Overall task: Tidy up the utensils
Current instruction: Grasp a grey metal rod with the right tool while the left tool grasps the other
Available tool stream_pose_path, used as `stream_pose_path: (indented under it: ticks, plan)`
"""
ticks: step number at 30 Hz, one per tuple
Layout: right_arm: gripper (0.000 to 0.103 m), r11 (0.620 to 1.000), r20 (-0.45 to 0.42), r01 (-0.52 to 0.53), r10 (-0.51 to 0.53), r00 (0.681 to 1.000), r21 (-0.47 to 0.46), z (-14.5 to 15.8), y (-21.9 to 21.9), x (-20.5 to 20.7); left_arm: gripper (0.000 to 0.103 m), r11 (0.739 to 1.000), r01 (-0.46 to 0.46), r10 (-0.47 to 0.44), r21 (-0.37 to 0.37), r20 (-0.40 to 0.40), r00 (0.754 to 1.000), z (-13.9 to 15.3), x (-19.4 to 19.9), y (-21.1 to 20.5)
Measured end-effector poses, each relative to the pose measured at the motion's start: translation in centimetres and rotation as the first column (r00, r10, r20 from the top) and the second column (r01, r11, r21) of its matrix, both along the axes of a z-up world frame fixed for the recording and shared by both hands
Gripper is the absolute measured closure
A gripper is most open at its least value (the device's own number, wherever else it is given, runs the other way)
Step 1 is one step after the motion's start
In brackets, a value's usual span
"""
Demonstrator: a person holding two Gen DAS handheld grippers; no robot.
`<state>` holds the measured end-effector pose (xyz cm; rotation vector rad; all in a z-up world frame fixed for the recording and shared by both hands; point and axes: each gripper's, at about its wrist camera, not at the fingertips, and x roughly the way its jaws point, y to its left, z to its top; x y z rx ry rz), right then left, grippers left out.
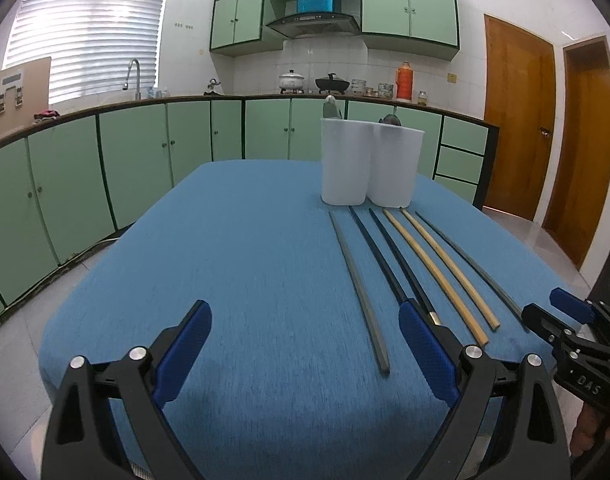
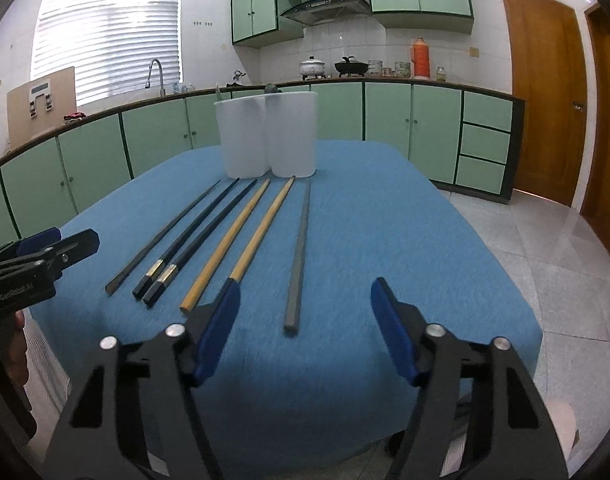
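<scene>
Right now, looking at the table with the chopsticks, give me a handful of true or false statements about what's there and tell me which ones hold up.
1. Six chopsticks lie on the blue tablecloth. True: two grey chopsticks, two black chopsticks, two wooden chopsticks.
2. The two white cups stand apart at opposite table ends. False: they stand side by side, touching, just beyond the chopstick tips.
3. The right gripper holds a wooden chopstick. False: its fingers are spread and hold nothing.
4. The left gripper is open. True.
5. The two grey chopsticks lie next to each other. False: they are the outermost ones, with the black and wooden pairs between.
</scene>
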<state>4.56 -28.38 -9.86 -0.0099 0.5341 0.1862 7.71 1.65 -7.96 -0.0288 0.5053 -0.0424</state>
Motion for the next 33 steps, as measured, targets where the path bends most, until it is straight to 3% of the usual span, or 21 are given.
stream_pose_path:
  ticks: [7,15,17,26,33]
  plan:
    - [0.06,1.0,-0.008,-0.024,0.024,1.0,-0.015,-0.3,0.4,-0.3,0.011,1.0,0.006,-0.005,0.01,-0.007,1.0,-0.3,-0.5,-0.9]
    - [0.091,0.998,-0.022,-0.032,0.031,0.999,-0.046,-1.1,0.4,-0.4,0.011,1.0,0.029,-0.029,0.012,-0.019,0.999,-0.7,-0.5,-2.0]
    - [0.095,0.999,-0.024,-0.034,0.033,0.999,-0.039,-1.0,0.3,-0.4,0.015,0.999,0.036,-0.036,0.013,-0.026,0.999,-1.0,-0.4,-2.2]
    - [0.095,0.999,-0.022,-0.042,0.041,0.999,-0.022,-1.1,-0.2,-0.4,0.038,0.998,0.065,-0.063,0.016,-0.081,0.995,-2.3,0.2,-3.2]
    - [0.095,0.999,-0.021,-0.045,0.044,0.999,-0.016,-1.2,-0.2,-0.4,0.065,0.996,0.088,-0.086,0.023,-0.085,0.993,-2.3,-0.1,-3.7]
